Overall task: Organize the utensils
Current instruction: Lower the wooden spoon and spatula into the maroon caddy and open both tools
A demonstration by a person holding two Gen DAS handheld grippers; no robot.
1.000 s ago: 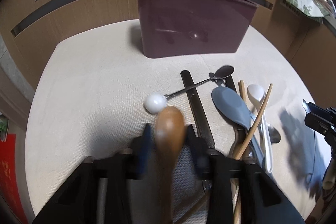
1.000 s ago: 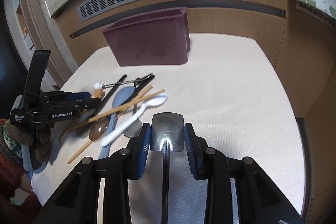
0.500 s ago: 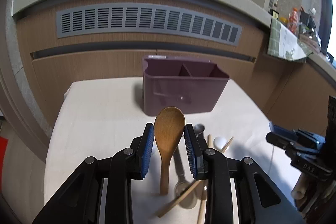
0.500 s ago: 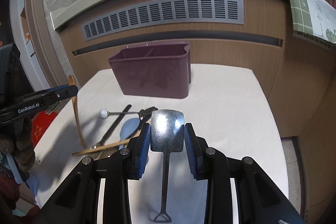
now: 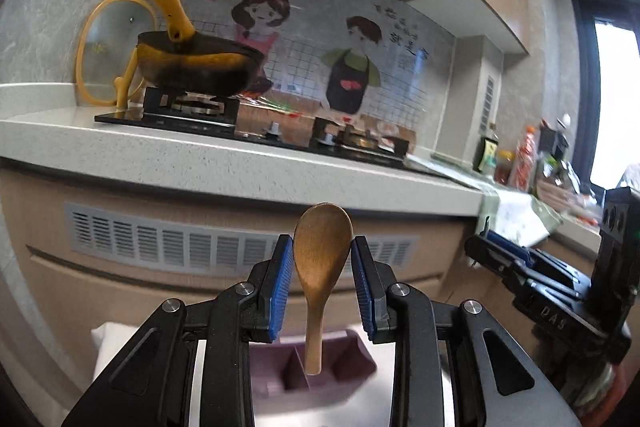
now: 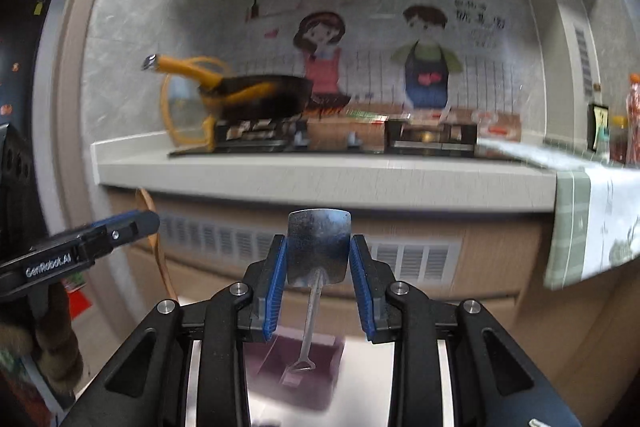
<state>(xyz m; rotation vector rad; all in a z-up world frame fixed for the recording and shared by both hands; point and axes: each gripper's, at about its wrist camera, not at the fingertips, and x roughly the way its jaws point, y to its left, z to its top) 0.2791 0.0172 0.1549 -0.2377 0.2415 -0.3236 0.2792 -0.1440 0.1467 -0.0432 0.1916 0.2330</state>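
Gripping, left: the left gripper (image 5: 323, 281) clamps the bowl of a wooden spoon (image 5: 322, 267) between its blue pads (image 5: 280, 285); the bowl points up at twelve o'clock and the handle hangs down towards six.
Gripping, right: the right gripper (image 6: 319, 277) pinches the blade of a metal spatula (image 6: 318, 249) between its blue pads (image 6: 276, 287); the thin handle drops towards six o'clock and ends in a small loop.
Spoon's place: lifted clear, its handle tip in front of the purple organizer (image 5: 316, 367), over the central divider as the left view frames it; whether it reaches inside cannot be told.
Spatula's place: also raised, its looped end over the blurred purple box (image 6: 298, 363) at six o'clock in the right view; contact cannot be told.
Organizer: low in both views, at six o'clock, with at least two compartments showing from the left camera; it stands on a pale tabletop (image 5: 116, 341).
Neighbour gripper, left view: the right gripper (image 5: 520, 267) shows at three to four o'clock, side-on.
Neighbour gripper, right view: the left gripper (image 6: 100, 239) comes in from nine o'clock, with the spoon's wooden handle (image 6: 160, 251) hanging below its tip.
Counter: a pale worktop (image 5: 200, 163) runs across the middle, with a vent grille (image 5: 180, 247) in the cabinet front beneath.
Stove: a dark pan with a yellow handle (image 5: 192, 67) sits on a burner at ten o'clock, a yellow-rimmed glass lid (image 5: 108, 47) leaning behind it.
Wall: two cartoon figures in aprons (image 5: 352, 63) at twelve to one o'clock.
Sharpness: the right view is smeared.
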